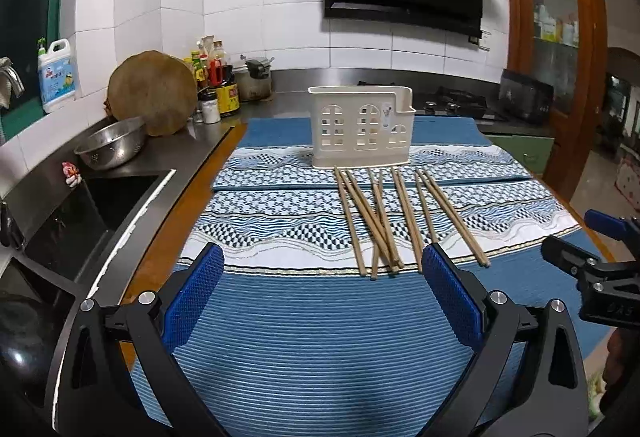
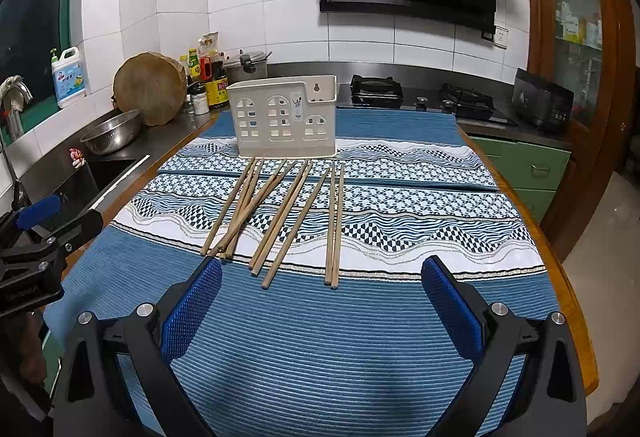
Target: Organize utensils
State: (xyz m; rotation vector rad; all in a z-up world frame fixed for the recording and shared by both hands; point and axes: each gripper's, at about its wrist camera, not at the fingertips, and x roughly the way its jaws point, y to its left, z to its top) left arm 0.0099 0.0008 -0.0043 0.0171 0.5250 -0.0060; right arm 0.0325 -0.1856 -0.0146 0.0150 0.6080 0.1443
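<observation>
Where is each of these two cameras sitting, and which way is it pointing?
Left wrist view: rides the left tongs, open, facing the chopsticks and holder; the right tongs show at its edge.
Right wrist view: rides the right tongs, open, facing likewise; the left tongs show at its edge.
Shared: chopsticks, holder, blue cloth.

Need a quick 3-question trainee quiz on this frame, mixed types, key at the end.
1. True or false: the chopsticks already stand inside the cream holder.
2. The left gripper and right gripper are: A) both open and empty, B) both shut on chopsticks, C) one open, one shut.
3. Fill in: the chopsticks lie on the patterned blue ____, in front of the holder.

Key: 1 false; 2 A; 3 mat.
</observation>
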